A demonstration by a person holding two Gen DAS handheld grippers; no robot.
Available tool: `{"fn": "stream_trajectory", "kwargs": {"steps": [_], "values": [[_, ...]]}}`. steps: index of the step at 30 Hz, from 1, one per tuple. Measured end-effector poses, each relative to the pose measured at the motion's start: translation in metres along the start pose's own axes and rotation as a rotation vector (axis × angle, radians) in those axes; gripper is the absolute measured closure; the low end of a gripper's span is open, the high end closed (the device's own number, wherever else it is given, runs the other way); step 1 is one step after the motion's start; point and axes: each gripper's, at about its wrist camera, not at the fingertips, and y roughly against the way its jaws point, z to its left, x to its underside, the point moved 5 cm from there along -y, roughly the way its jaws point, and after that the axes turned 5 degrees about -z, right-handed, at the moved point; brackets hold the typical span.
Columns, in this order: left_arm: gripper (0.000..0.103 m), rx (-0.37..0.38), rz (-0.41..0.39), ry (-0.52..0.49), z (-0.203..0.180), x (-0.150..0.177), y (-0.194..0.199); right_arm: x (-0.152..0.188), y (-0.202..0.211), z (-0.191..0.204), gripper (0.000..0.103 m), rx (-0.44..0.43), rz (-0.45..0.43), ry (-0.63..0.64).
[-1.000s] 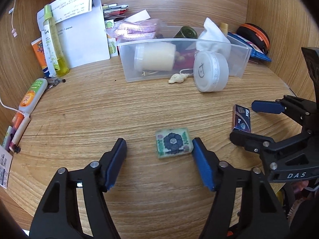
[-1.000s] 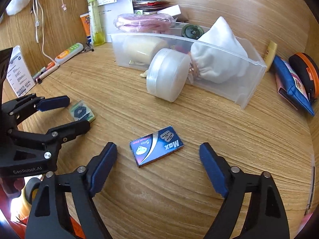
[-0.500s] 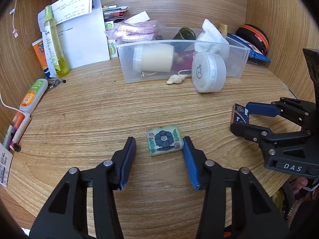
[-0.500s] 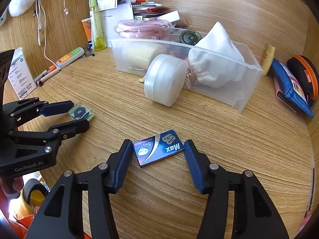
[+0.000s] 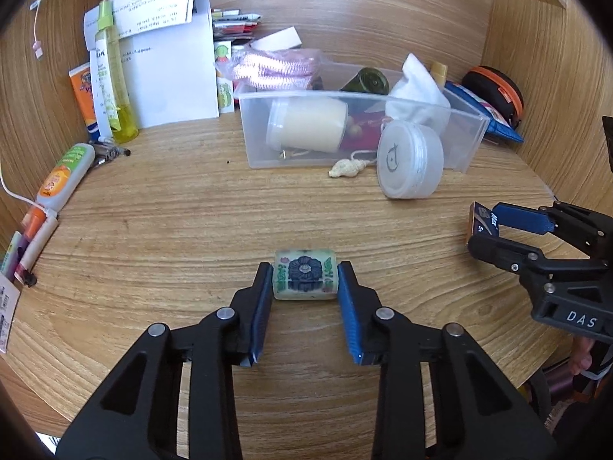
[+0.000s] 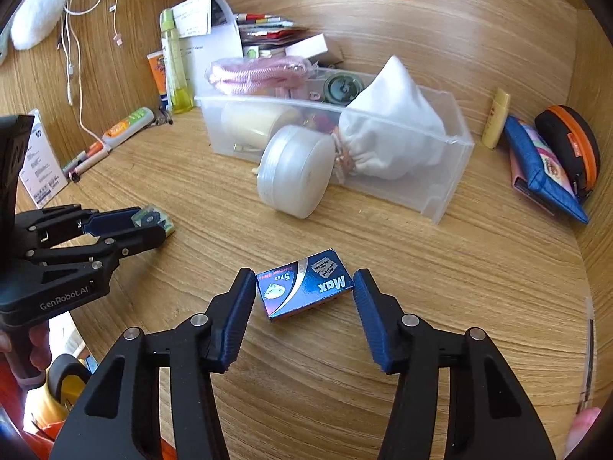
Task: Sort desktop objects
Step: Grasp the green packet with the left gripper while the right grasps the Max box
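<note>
A small green tile with a dark flower print [image 5: 305,280] lies on the wooden desk, and my left gripper [image 5: 305,281] is shut on it, pads pressing both sides. It also shows in the right wrist view [image 6: 153,220]. A blue "Max" razor-blade box [image 6: 304,284] sits between the fingers of my right gripper [image 6: 304,287], which has closed onto its two ends. From the left wrist view the box [image 5: 483,224] shows at the right between those fingers. A clear plastic bin [image 5: 465,136] stands behind, holding a cream jar, a white pouch and other items.
A round white container [image 5: 410,165] leans on the bin's front, with a small shell [image 5: 345,168] beside it. A yellow bottle [image 5: 115,88], tubes and pens line the left wall. A blue pouch [image 6: 544,168] and an orange-rimmed case [image 6: 571,145] lie at the right.
Both grippers have closed in: the left onto the flower tile, the right onto the blue box. Both were wide open a second ago.
</note>
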Motion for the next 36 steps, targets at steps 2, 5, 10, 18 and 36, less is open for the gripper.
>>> {"fn": "stream_trajectory", "kwargs": {"steps": [2, 5, 10, 18, 36], "values": [[0.07, 0.0, -0.014, -0.001, 0.0, -0.005, 0.003, -0.004, 0.003, -0.001, 0.054, 0.002, -0.009, 0.003], [0.071, 0.001, -0.03, -0.003, -0.001, -0.012, 0.005, -0.009, 0.004, -0.003, 0.054, 0.003, -0.015, 0.001], [0.082, 0.013, -0.03, -0.013, -0.002, -0.017, 0.004, -0.017, 0.01, -0.007, 0.054, 0.003, -0.032, -0.008], [0.064, 0.021, -0.011, 0.021, 0.002, -0.011, 0.012, -0.018, 0.008, -0.007, 0.054, -0.007, -0.03, -0.012], [0.049, 0.016, 0.029, -0.011, -0.015, 0.003, 0.0, -0.013, 0.004, -0.007, 0.054, -0.031, -0.02, -0.021]]}}
